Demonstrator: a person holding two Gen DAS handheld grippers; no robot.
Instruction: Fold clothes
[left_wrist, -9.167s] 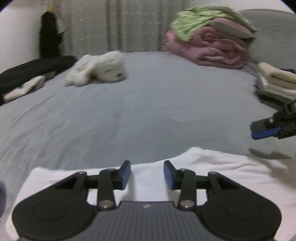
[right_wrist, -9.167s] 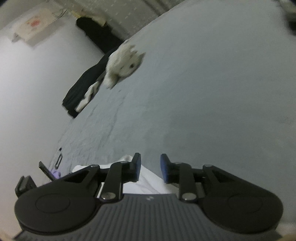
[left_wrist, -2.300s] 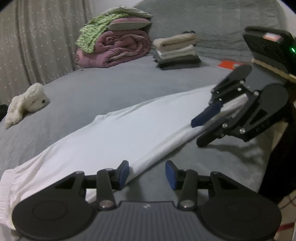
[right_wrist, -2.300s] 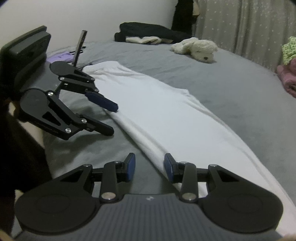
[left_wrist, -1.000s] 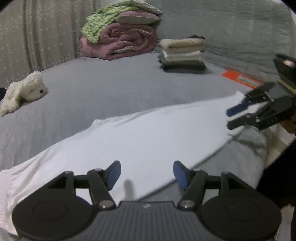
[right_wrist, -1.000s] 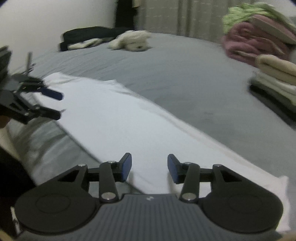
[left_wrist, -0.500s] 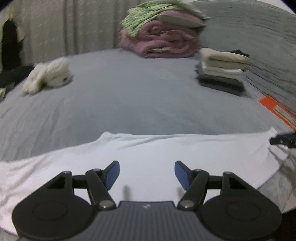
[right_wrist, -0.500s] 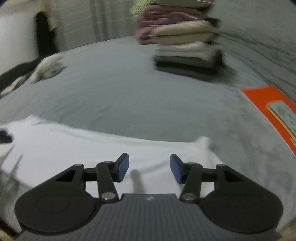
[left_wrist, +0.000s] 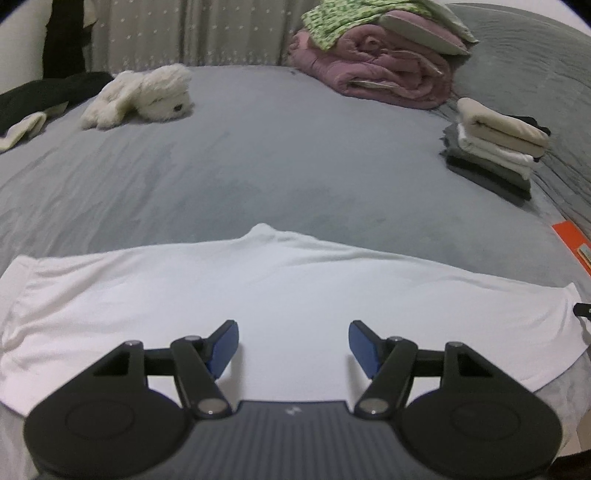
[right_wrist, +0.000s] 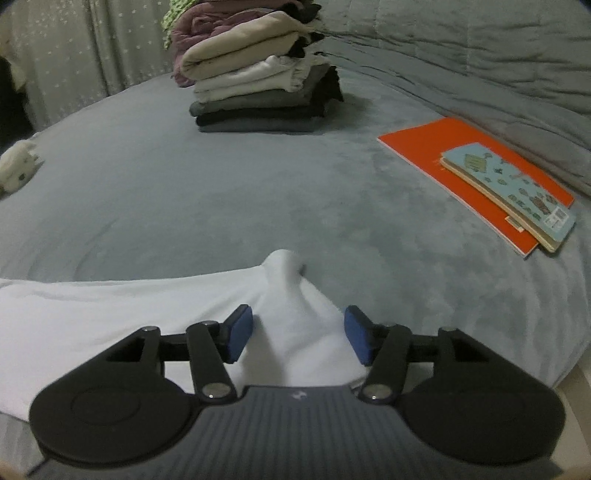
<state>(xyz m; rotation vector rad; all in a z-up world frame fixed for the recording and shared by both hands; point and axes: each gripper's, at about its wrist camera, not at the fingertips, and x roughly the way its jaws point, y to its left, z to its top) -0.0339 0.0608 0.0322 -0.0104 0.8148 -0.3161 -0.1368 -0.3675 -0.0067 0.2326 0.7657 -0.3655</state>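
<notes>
A white garment (left_wrist: 280, 295) lies folded into a long band across the near edge of the grey bed (left_wrist: 258, 166). My left gripper (left_wrist: 293, 345) hovers open over the band's middle, nothing between its blue pads. In the right wrist view the same white garment (right_wrist: 110, 314) ends in a raised corner. My right gripper (right_wrist: 298, 334) sits over that end with its jaws opening; a ridge of the cloth rises between the pads, which do not press on it. A dark tip of the right gripper shows at the right edge of the left wrist view.
A stack of folded clothes (right_wrist: 258, 85) stands at the back right of the bed. An orange folder with a book (right_wrist: 498, 177) lies to the right. A white plush toy (left_wrist: 144, 96), a pink quilt bundle (left_wrist: 384, 70) and dark clothing (left_wrist: 40, 99) lie at the far side.
Both grippers swung from facing each other along the band to facing across the bed. The right gripper moved to the band's right end and its jaws spread wider.
</notes>
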